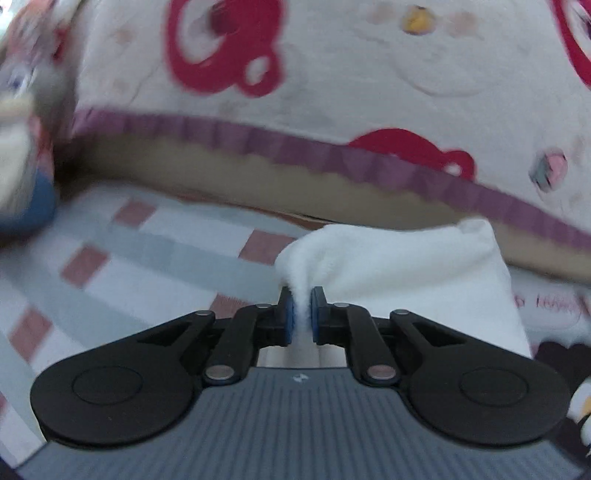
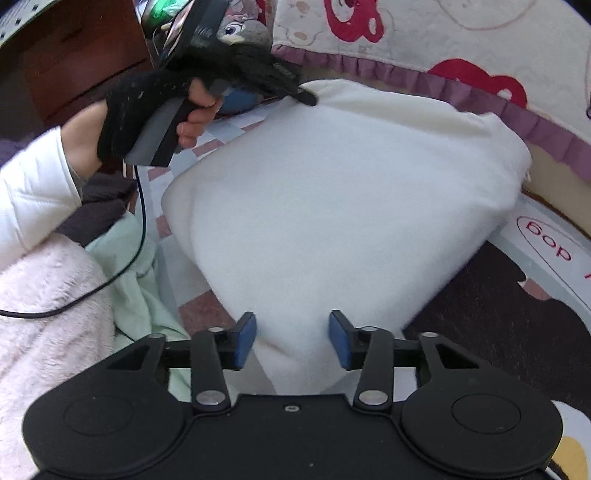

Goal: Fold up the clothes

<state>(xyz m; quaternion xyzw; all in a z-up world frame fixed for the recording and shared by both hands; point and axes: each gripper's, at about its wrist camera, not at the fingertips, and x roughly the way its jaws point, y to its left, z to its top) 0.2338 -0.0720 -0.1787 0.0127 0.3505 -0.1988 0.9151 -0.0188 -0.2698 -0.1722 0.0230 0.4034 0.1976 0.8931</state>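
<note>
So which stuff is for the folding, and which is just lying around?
For the folding:
- white garment
- left gripper, shut on its corner
- right gripper, open around its near edge

Just lying around:
- pink fluffy cloth
- mint green cloth
- stuffed toy
- patterned blanket

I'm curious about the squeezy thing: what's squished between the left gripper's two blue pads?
A pinched corner of the white cloth sits between the left gripper pads, seen in the left wrist view.

Frilled blanket (image 2: 546,129) blocks beyond; pink fleece (image 2: 48,295) crowds the left.
</note>
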